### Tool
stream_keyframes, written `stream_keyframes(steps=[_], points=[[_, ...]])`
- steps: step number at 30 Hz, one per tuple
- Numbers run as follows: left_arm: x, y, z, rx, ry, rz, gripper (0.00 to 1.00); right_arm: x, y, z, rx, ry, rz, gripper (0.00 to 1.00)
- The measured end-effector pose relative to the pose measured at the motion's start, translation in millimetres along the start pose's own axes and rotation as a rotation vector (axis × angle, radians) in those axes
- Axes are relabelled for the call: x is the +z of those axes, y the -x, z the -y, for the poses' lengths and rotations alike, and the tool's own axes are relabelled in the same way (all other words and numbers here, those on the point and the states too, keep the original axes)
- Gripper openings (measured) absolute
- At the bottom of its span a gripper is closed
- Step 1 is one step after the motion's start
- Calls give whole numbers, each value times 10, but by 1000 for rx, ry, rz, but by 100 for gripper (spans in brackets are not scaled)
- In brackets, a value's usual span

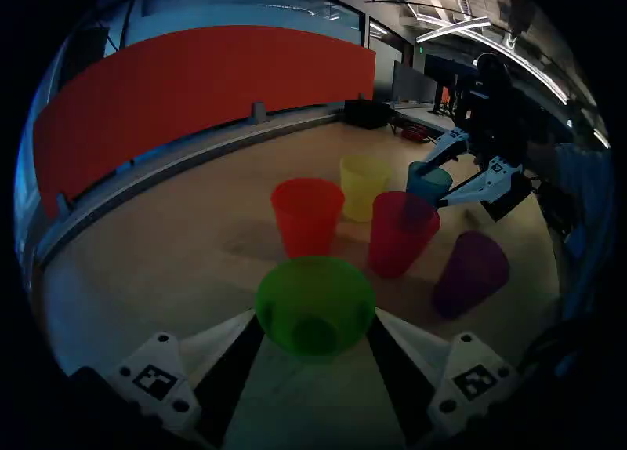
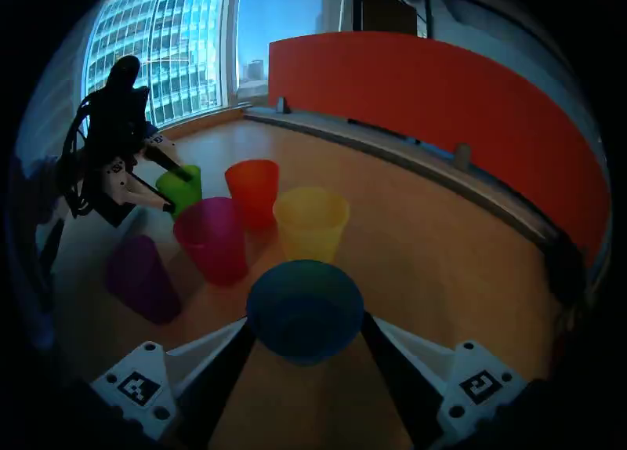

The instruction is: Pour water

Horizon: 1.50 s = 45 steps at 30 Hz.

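Observation:
My left gripper [image 1: 315,323] is shut on a green cup [image 1: 315,301], held upright with its mouth facing me. Beyond it on the wooden table stand a red cup [image 1: 307,215], a yellow cup [image 1: 364,185], a pink cup [image 1: 401,232] and a purple cup [image 1: 472,271]. My right gripper [image 2: 306,324] is shut on a blue cup [image 2: 306,305], also upright. From the left gripper view the right gripper [image 1: 431,185] grips that blue cup [image 1: 427,193] behind the pink one. From the right gripper view the left gripper [image 2: 179,190] holds the green cup [image 2: 182,185]. Whether any cup holds water is unclear.
A long red panel [image 1: 204,81] runs along the table's far side, above a grey ledge [image 1: 196,156]. The person's sleeve [image 1: 576,176] reaches in behind the right gripper. Bare wooden tabletop [image 2: 439,246] lies right of the yellow cup [image 2: 311,223]. Tall windows [image 2: 157,58] stand behind.

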State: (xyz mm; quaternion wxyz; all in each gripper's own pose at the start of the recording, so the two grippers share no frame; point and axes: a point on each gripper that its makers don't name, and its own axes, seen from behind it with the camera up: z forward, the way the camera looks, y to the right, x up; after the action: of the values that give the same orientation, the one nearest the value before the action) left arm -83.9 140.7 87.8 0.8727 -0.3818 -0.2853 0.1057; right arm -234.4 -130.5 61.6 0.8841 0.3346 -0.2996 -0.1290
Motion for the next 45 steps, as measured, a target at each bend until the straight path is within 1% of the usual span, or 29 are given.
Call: stream_keyframes(steps=[9, 15, 20, 24, 29, 35, 39, 45], points=[[-12, -5, 6, -4, 1, -3, 86, 65, -50, -3, 12, -3, -15, 100], [-14, -17, -3, -6, 2, -8, 85, 86, -67, 27, 19, -10, -26, 91], [-38, -36, -19, -8, 2, -17, 86, 78, -82, 29, 28, -4, -44, 90], [-85, -61, -14, -12, -2, -30, 86, 43, -120, 21, 38, 0, -64, 90], [-180, -132, -2, -15, -14, -52, 85, -59, -208, 18, 32, 11, -90, 90], [-353, -285, -25, -19, -29, -99, 86, -263, -401, 81, 20, 20, -135, 90], [-508, -415, -40, -8, -50, -136, 86, -427, -543, 140, 14, 30, -171, 90], [-785, -658, -113, 9, -70, -205, 86, -691, -733, 230, 2, 49, -222, 90]])
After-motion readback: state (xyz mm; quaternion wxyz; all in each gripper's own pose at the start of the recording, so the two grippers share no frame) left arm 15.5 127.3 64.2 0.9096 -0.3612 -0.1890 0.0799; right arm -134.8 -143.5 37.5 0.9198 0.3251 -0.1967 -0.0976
